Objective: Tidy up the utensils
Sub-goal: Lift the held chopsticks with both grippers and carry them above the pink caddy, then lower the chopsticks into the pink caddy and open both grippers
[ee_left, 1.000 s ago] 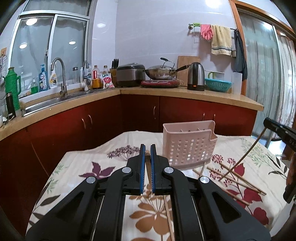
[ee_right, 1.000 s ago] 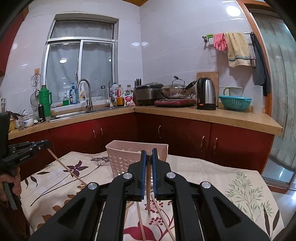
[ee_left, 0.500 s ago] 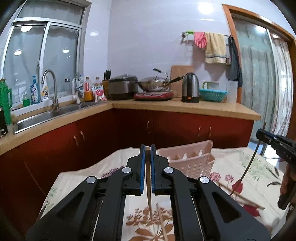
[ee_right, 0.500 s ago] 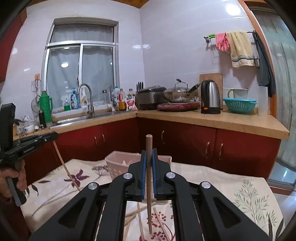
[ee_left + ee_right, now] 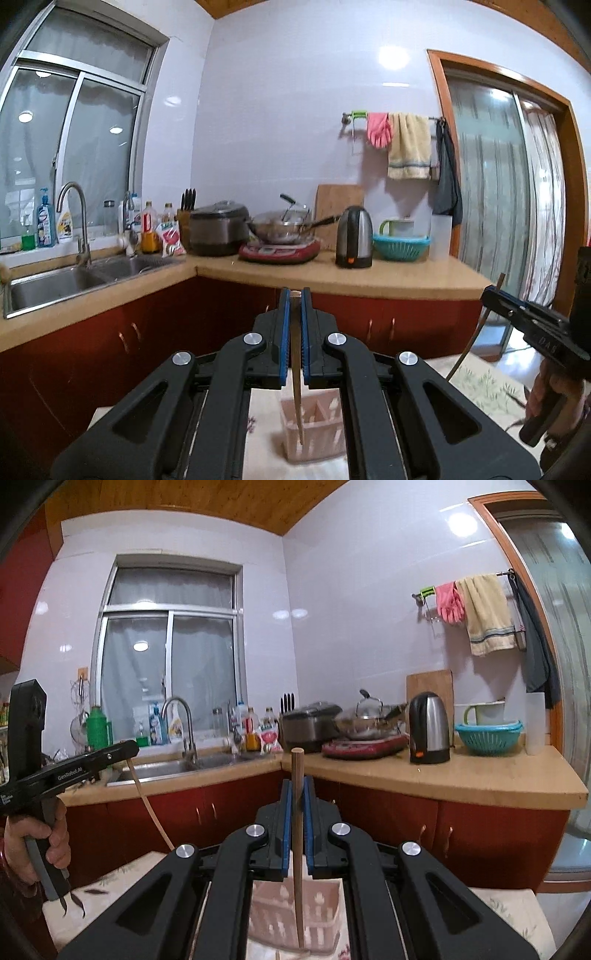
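Observation:
My left gripper (image 5: 294, 295) is shut on a wooden chopstick (image 5: 297, 406) that hangs nearly upright, its tip over the pink slotted utensil holder (image 5: 314, 428) on the table below. My right gripper (image 5: 297, 782) is shut on another chopstick (image 5: 297, 849), also upright, with its lower end above the same holder (image 5: 295, 912). The right gripper also shows at the right of the left wrist view (image 5: 491, 293), and the left gripper shows at the left of the right wrist view (image 5: 129, 747), each with its chopstick hanging down.
The floral tablecloth (image 5: 509, 908) covers the table under the holder. Behind stand red cabinets and a wooden counter (image 5: 369, 280) with a sink (image 5: 55, 284), rice cooker, wok, kettle (image 5: 354, 236) and teal basket.
Both grippers have risen and tilted up, lifting their chopsticks off the table to hang upright over the pink holder. The table and the loose chopsticks have dropped out of view.

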